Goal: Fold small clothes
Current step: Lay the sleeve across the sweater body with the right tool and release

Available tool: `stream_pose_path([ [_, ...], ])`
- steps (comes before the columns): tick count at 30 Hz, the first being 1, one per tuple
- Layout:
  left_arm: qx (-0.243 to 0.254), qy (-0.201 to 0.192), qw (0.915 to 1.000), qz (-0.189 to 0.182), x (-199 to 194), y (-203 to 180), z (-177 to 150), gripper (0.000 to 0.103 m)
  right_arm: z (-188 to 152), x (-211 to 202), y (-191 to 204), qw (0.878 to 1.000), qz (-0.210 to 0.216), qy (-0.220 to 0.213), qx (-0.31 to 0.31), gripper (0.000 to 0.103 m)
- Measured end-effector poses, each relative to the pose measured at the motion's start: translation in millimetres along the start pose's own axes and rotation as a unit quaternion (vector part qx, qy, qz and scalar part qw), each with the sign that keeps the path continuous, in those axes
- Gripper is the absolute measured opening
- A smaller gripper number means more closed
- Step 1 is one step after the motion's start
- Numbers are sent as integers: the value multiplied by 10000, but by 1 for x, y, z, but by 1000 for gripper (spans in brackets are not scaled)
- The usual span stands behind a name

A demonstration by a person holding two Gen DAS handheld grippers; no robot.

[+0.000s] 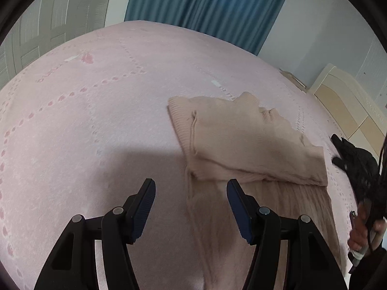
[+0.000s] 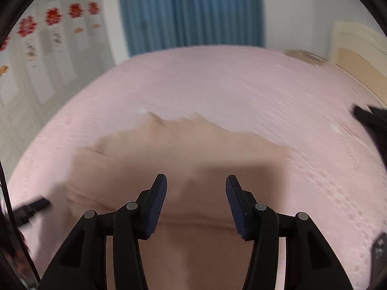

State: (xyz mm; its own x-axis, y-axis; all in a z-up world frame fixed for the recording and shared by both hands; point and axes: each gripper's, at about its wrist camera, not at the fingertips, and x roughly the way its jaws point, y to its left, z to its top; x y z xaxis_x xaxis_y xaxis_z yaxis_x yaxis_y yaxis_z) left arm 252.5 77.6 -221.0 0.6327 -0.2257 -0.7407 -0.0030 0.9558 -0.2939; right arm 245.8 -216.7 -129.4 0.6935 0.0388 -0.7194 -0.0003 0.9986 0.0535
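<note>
Beige knit sweater (image 1: pixel 244 140) lying on pink bed (image 1: pixel 96 120), right of centre in left wrist view, already folded over itself once: upper layer doubled across ribbed lower part that runs toward near edge. In right wrist view same sweater (image 2: pixel 183 149) directly ahead of and under the jaws, heavily blurred.

Left gripper (image 1: pixel 191 188): jaws parted about halfway, nothing between pads, hovering over the sweater's near left edge. Right gripper (image 2: pixel 196 183): jaws parted moderately, empty, garment below but no grip visible.

Step in hand, judged: lining up for next fold. To do well:
- Bring both grippers down on matching corners of the near ribbed section.
- Pinch all layers at the edge, not just top one.
- Lift together, carry over evenly, lay flat so edges line up.
- Watch for loose knit sagging or dragging lower layer.

Counts:
- Sweaters: one.
- Grippers: two; right one also seen at far right of left wrist view with a hand (image 1: pixel 365 232) on it.
- Dark item (image 2: pixel 370 118) at right edge, right wrist view: one, identity unclear.
- Blue curtain (image 1: pixel 205 2): one.
</note>
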Motion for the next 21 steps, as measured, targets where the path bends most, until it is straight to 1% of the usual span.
stream_pose_path([
  [3,5,43,10000,27,12,-8,8,58,-22,6,-38,9993,-161,276,183,50],
  [5,43,107,9999,70,21,-12,9,58,-33,14,-52,9984,-297,423,232,50],
  [9,272,342,9982,399,37,-18,2,56,-45,32,-74,9961,-299,666,505,50],
  [11,239,411,9981,404,38,-14,-1,54,-46,39,-78,9956,-234,665,619,50],
  [12,171,409,9985,330,38,-11,-1,54,-44,40,-79,9958,-183,614,660,50],
  [14,39,285,9994,216,37,-6,4,54,-40,42,-79,9965,-102,484,669,50],
  [17,106,91,9996,231,37,-9,17,52,-29,47,-77,9973,-151,391,596,50],
  [19,178,113,9993,304,43,-14,23,42,-27,54,-78,9969,-193,458,605,50],
  [20,169,147,9993,300,46,-15,25,31,-27,57,-78,9965,-237,526,606,50],
  [21,105,187,9994,281,50,-15,25,25,-29,61,-77,9960,-279,611,590,50],
])
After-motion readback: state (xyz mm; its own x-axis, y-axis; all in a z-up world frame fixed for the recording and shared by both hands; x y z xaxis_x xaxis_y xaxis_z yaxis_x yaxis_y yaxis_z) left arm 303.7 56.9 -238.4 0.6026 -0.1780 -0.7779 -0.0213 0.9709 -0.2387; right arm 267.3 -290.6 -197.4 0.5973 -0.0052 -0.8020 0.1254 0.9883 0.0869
